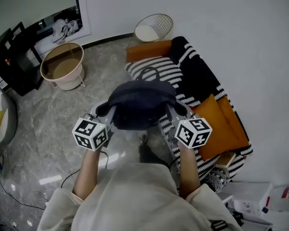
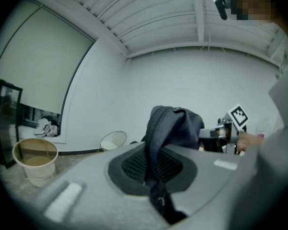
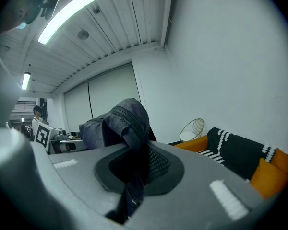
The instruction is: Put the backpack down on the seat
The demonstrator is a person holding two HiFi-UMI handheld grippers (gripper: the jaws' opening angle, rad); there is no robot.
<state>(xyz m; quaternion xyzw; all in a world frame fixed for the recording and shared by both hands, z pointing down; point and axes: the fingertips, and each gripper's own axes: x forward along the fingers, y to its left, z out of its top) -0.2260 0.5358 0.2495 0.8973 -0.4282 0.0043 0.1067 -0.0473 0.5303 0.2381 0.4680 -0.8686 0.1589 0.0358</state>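
Observation:
A dark navy backpack (image 1: 140,107) hangs in the air between my two grippers, over the floor beside the seat. The seat is a sofa (image 1: 202,88) with a black-and-white striped cover and orange cushions, just right of the bag. My left gripper (image 1: 107,112) is shut on a strap at the bag's left side, and my right gripper (image 1: 176,110) is shut on a strap at its right side. In the left gripper view the backpack (image 2: 177,123) rises beyond the shut left gripper (image 2: 153,176). In the right gripper view the backpack (image 3: 115,123) bulges above the shut right gripper (image 3: 134,176), with the sofa (image 3: 240,157) to the right.
A beige bucket (image 1: 62,66) stands on the marble floor at the upper left, next to a black stand (image 1: 12,57). A wire basket (image 1: 153,28) sits by the wall at the sofa's far end. White boxes (image 1: 260,201) lie at the lower right. A thin cable (image 1: 19,196) runs across the floor.

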